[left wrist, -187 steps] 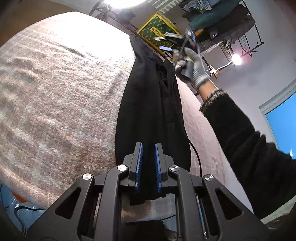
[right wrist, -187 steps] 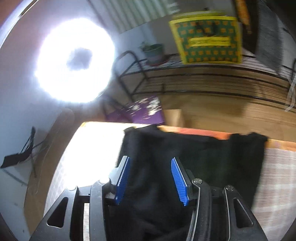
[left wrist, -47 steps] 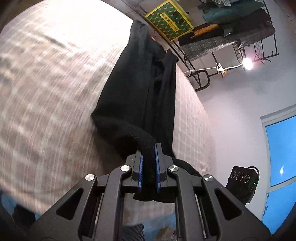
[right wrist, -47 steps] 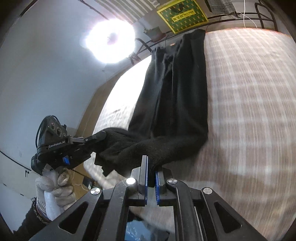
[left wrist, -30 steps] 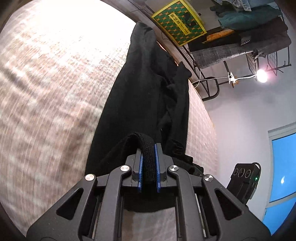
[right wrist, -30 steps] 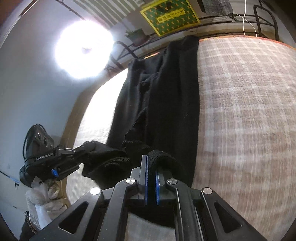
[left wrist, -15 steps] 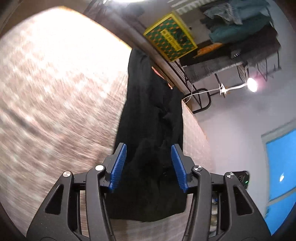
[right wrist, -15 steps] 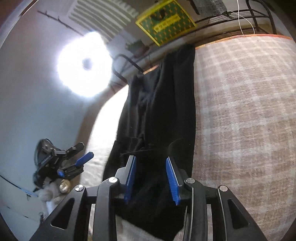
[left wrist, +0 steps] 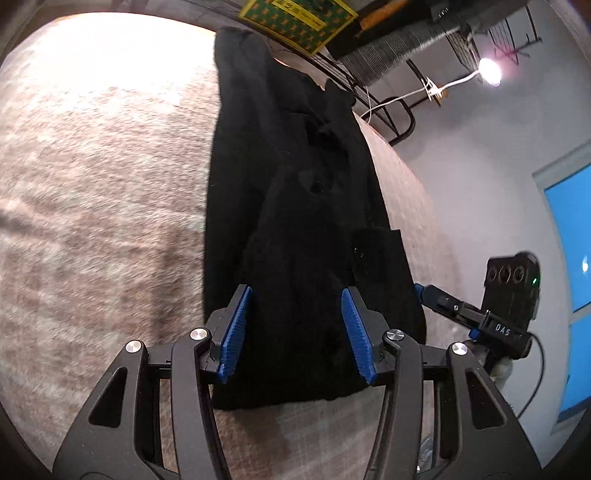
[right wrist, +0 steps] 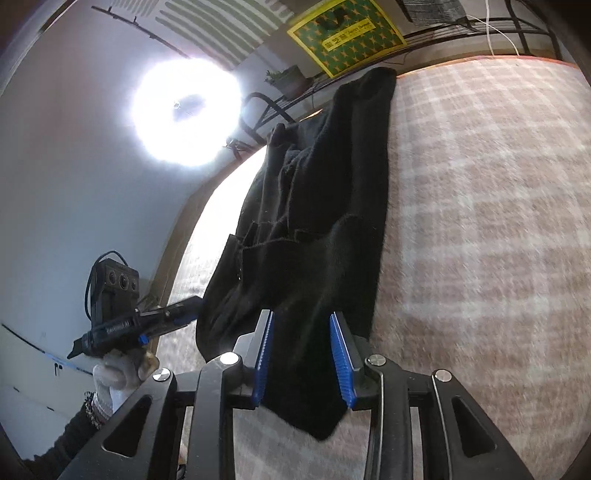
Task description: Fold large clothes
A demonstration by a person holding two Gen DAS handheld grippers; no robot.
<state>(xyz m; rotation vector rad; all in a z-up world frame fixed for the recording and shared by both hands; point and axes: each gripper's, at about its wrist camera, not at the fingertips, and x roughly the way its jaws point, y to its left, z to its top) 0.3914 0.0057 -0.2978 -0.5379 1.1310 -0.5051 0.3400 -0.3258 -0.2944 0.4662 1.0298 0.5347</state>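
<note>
Both the left gripper [left wrist: 293, 330] and the right gripper [right wrist: 301, 354] hang spread and empty above the black garment [left wrist: 295, 206], which lies as a long strip reaching the bed's [left wrist: 92, 184] far edge, likely freed so the fold settles flat.

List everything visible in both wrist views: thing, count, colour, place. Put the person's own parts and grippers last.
black garment: one, black, lying lengthwise on the bed, near end between both grippers' open jaws
bed cover: one, pinkish-beige plaid, under the garment
patterned sign: one, green and yellow, beyond the bed's far end
metal rack: one, black, at the far end of the bed
ring light: one, bright white, by the wall
small lamp: one, white, on the wall
window: one, blue, far right of the left wrist view
gloved hand: one, white glove, holding the left gripper
left gripper: one, black with blue pads, open
right gripper: one, same colours, open
</note>
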